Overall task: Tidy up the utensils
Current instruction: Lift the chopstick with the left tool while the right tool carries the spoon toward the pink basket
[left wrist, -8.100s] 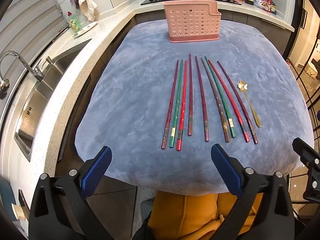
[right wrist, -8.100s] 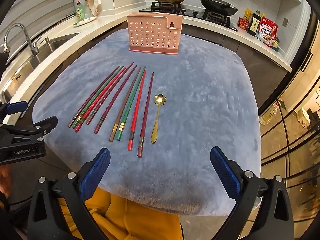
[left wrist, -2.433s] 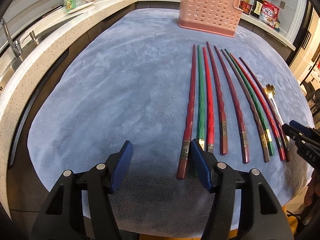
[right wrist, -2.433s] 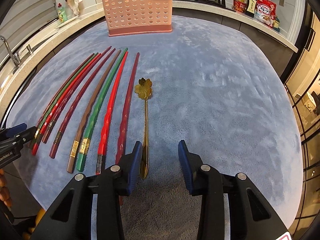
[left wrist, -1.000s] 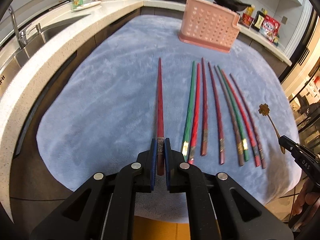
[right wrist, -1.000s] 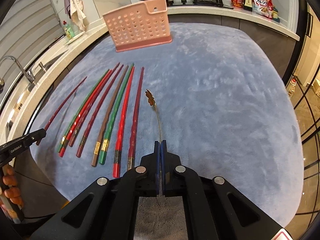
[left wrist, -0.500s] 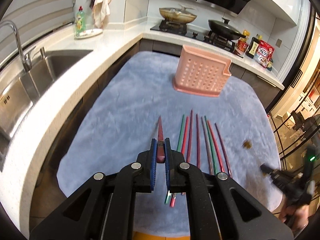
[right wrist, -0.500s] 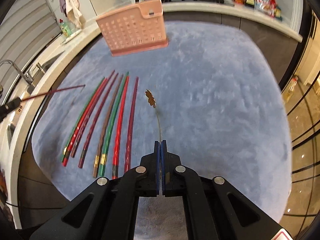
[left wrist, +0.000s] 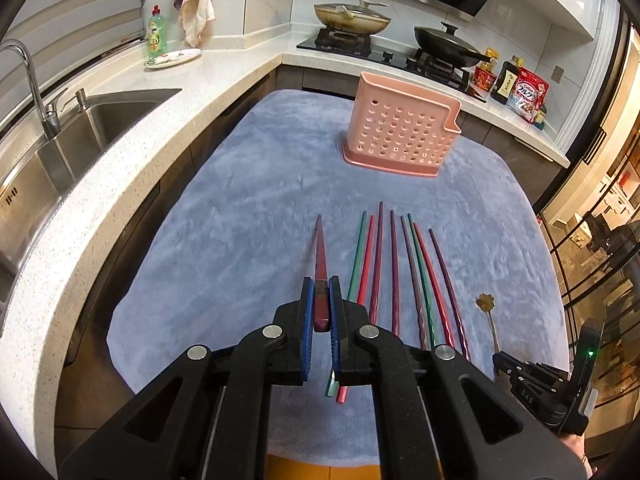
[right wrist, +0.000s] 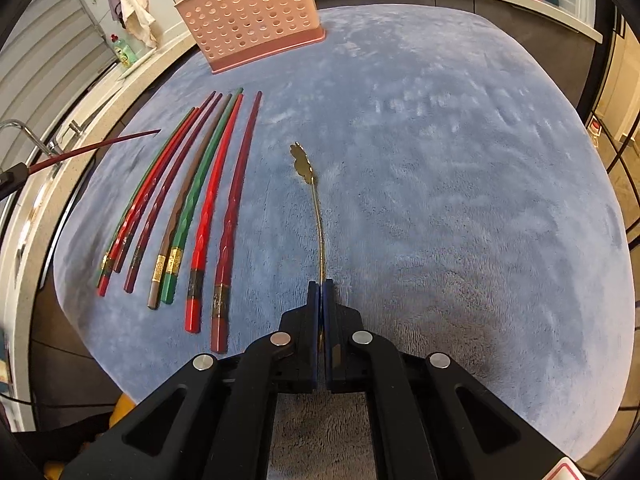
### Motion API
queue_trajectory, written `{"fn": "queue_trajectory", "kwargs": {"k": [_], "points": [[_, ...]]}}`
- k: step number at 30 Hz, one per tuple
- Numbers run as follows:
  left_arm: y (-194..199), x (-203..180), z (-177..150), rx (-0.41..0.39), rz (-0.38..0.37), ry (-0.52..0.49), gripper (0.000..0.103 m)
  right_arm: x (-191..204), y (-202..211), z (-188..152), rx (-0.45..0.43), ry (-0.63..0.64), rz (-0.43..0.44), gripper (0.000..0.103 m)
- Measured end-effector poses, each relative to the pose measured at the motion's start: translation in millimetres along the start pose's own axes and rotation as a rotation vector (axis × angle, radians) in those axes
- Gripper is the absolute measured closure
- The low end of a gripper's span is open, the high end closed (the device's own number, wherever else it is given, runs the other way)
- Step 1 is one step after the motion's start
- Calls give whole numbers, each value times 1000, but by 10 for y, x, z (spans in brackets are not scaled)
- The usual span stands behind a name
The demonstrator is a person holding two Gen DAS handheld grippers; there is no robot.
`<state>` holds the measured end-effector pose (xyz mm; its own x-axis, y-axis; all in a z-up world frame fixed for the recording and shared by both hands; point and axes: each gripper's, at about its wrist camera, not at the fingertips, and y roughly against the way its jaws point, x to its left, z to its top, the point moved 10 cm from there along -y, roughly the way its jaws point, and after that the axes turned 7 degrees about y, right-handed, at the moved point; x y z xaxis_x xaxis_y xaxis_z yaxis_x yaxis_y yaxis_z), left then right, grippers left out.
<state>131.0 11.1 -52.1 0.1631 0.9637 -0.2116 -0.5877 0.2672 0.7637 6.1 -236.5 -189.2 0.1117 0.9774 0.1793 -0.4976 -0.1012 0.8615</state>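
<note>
While each gripper carries one utensil by its thick end, the relation that matters is where the pink basket stands from the free tips. In the left wrist view, the left gripper (left wrist: 320, 304) has its fingers pressed on the handle end of a dark red chopstick (left wrist: 320, 252), which runs straight ahead along the fingers toward 12 o'clock and is raised off the blue cloth (left wrist: 240, 208). The pink basket (left wrist: 400, 136) stands upright at about 1 o'clock from that tip, well apart, at the far side of the cloth.

In the right wrist view, the right gripper (right wrist: 321, 292) pinches the end of the handle of a gold spoon (right wrist: 312, 192). The spoon's long axis also points away along the fingers, with the flower-shaped bowl at 12 o'clock. There the basket (right wrist: 252, 12) lies at about 11 o'clock from the bowl, also well apart.

Seven other chopsticks (right wrist: 200, 200) rest on the cloth side by side between the two grippers, their tips toward the basket.

I judge that neither hand is clearly nearer. Both utensils point roughly at the basket but lie too flat; each would need to be tipped more upright over the open top, which neither view shows from above.
</note>
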Motion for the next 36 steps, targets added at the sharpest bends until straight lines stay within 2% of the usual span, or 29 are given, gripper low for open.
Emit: {"fn": "queue_trajectory", "kwargs": {"k": [4, 8, 15, 26, 31, 36], "points": [[1, 0, -29, 6, 1, 0, 96, 3, 40, -26, 20, 0, -1, 101], [57, -17, 23, -6, -4, -7, 96, 48, 273, 48, 24, 2, 12, 101], [266, -162, 393, -89, -25, -38, 96, 89, 717, 544, -24, 59, -11, 101], [316, -388, 982, -178, -34, -74, 96, 47, 798, 1146, -127, 65, -25, 101], [353, -498, 1395, -233, -31, -90, 96, 15, 947, 1747, -241, 82, -44, 101], [518, -721, 2037, -349, -35, -99, 96, 11, 1033, 2558, -353, 65, -15, 101]]}}
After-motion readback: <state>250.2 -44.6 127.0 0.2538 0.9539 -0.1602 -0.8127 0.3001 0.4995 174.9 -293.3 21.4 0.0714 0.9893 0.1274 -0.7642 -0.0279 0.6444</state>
